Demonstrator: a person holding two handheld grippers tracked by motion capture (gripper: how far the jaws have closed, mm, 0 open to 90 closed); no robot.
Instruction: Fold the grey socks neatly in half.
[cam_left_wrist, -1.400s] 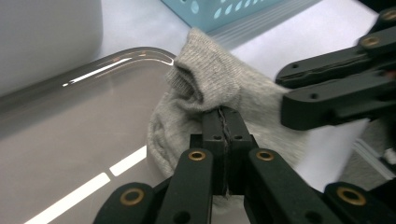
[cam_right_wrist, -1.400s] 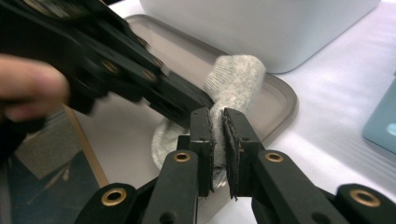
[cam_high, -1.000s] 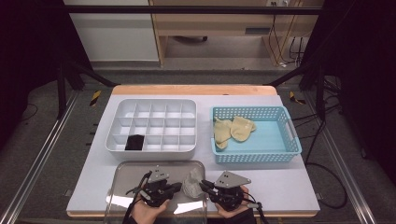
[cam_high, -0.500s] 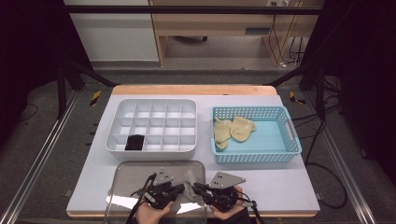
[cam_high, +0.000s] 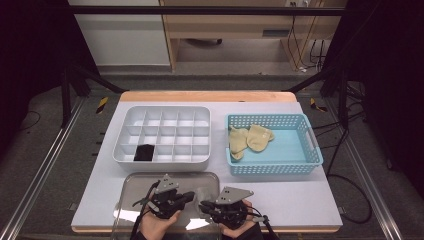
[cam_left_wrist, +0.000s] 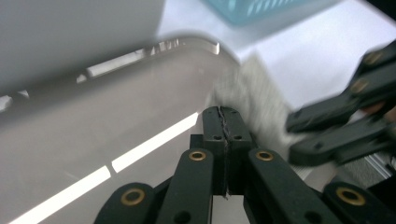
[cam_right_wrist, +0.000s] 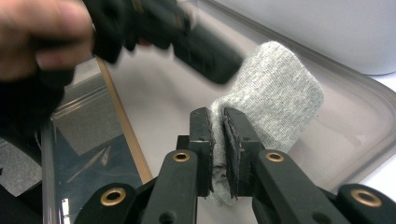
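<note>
Sock (cam_right_wrist: 275, 98), grey and knitted, is sitting low in the frame of the high view, over the right part of a clear plastic lid (cam_high: 135, 187) that is lying at the near edge of the table (cam_high: 300, 195). In the right gripper view the right gripper (cam_right_wrist: 218, 128) is clamping one end of the sock between its two black jaws, with the cloth bunching in the narrow gap and the rest of the sock spreading up and to the right above the lid. The left gripper (cam_left_wrist: 223, 122) is showing its jaws pressed flat together in its own view, with a blurred grey edge of the sock (cam_left_wrist: 252, 98) lying just past their tips; whether those tips are pinching any cloth I cannot tell. In the high view both grippers are sitting side by side at the bottom centre, the left gripper (cam_high: 189, 196) at left and the right gripper (cam_high: 204, 205) beside it, their tips pointing toward each other. A white divided tray (cam_high: 165, 112) is standing above them, holding a black item (cam_high: 144, 153) in a lower-left compartment. A blue basket (cam_high: 310, 145) at right is holding yellowish socks (cam_high: 250, 137).
</note>
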